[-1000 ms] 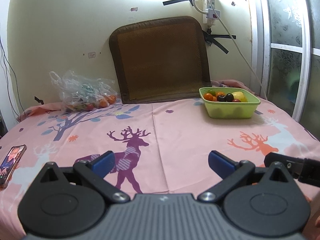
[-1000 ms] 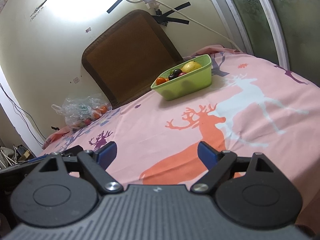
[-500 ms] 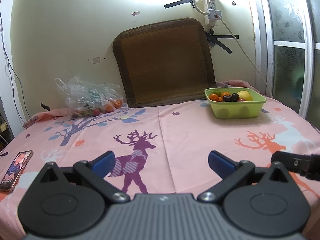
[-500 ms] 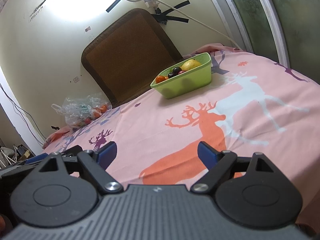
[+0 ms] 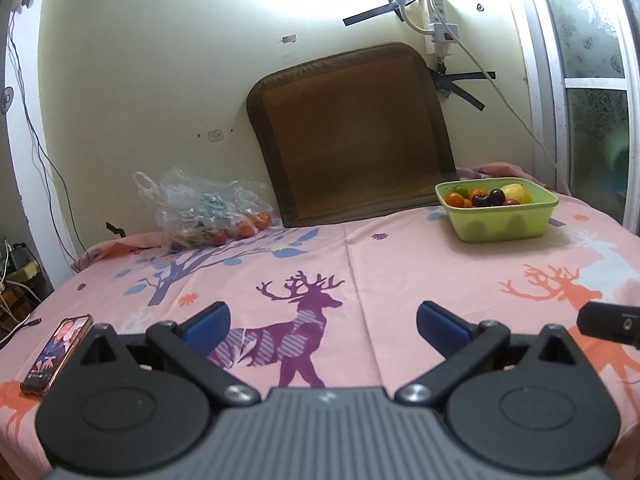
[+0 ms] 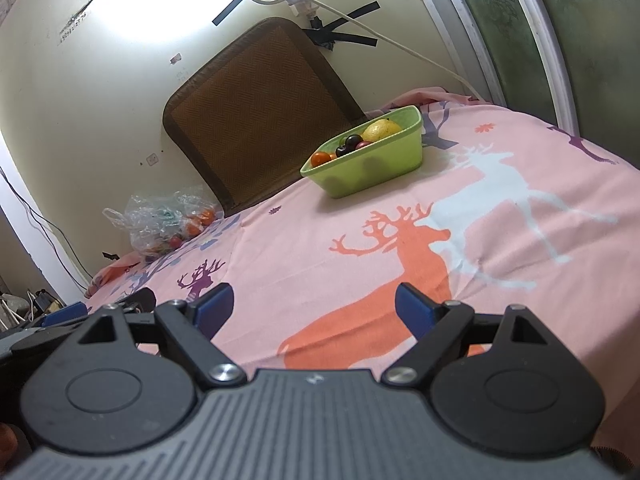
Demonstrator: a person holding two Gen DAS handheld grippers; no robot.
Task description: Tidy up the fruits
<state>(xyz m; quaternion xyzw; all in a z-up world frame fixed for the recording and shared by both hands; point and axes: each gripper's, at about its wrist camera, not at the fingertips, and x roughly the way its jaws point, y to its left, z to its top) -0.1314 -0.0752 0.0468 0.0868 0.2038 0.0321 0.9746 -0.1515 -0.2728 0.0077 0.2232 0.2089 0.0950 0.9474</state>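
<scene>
1. Since a second ago the left wrist view has risen and pulled back a little: the green bowl [image 5: 497,216] and the plastic bag [image 5: 202,212] sit higher in it, and more of the wall shows above the brown mat [image 5: 352,132]. The right wrist view has barely changed.
2. A phone [image 5: 56,354] lies face up at the near left edge of the pink deer-print cloth [image 5: 360,264].
3. The bag rests at the far left against the wall, holding orange and red fruit; what else is in it is hard to tell through the crumpled plastic.
4. The left gripper [image 5: 322,324] hangs above the cloth with its fingers spread wide, nothing between them.
5. The right gripper [image 6: 314,308] is likewise spread and empty.
6. The bowl stands far right, holding oranges, dark round fruit and a yellow lemon [image 6: 381,130].
</scene>
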